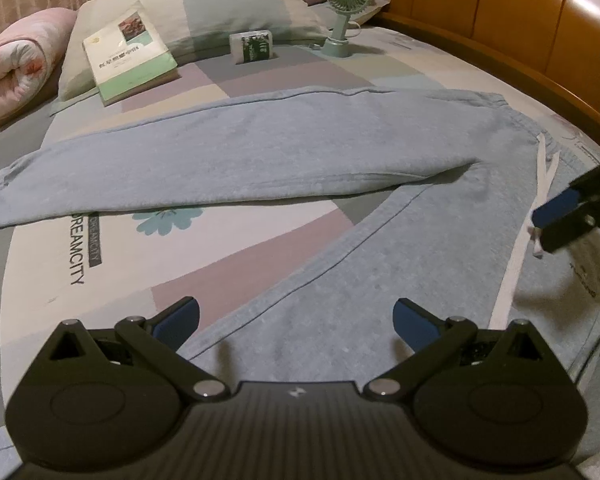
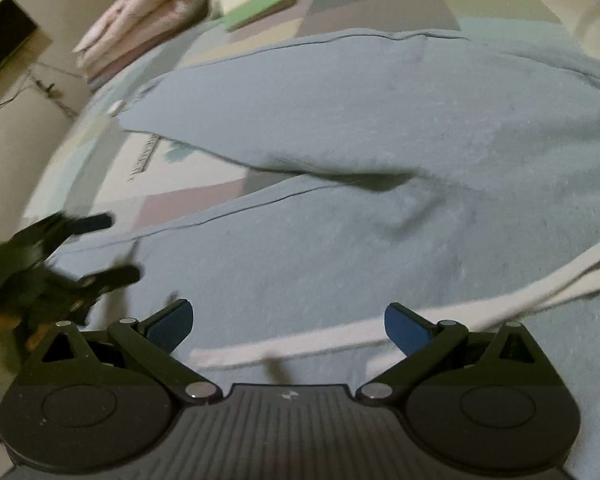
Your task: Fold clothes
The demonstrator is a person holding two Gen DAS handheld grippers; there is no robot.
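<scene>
Both fingers of the left hand-held gripper [image 1: 296, 322] are spread wide with nothing between them, hovering over the near leg of the light grey-blue fleece sweatpants [image 1: 260, 148], close to the bed's near edge. The right hand-held gripper [image 2: 288, 326] is likewise released, its blue-padded fingers [image 2: 406, 330] apart above the upper part of the same sweatpants, where a white cloth drawstring [image 2: 340, 338] runs across the fabric just ahead of the fingertips. It grips nothing.

The sweatpants lie spread on the bed with the patchwork-print sheet [image 1: 112, 264], their legs splayed into a V: one leg stretches across the middle toward the bed's left edge, the other runs toward the near edge under the left hand-held gripper. The waistband sits toward the right edge, beside the orange wooden bed frame [image 1: 520, 20].

In the left wrist view the right hand-held gripper shows at the right border, over the drawstring ends. In the right wrist view, which is motion-blurred, the left hand-held gripper appears at the left border over the near leg's outer hem side.

Toward the bed's far edge lie a green-and-white paperback book [image 1: 130, 54] propped on a pastel pillow [image 1: 236, 8], a small white-and-green box [image 1: 254, 46], and a pale green desk fan [image 1: 346, 4]. A rolled pink floral quilt [image 1: 18, 60] sits at the far left corner.
</scene>
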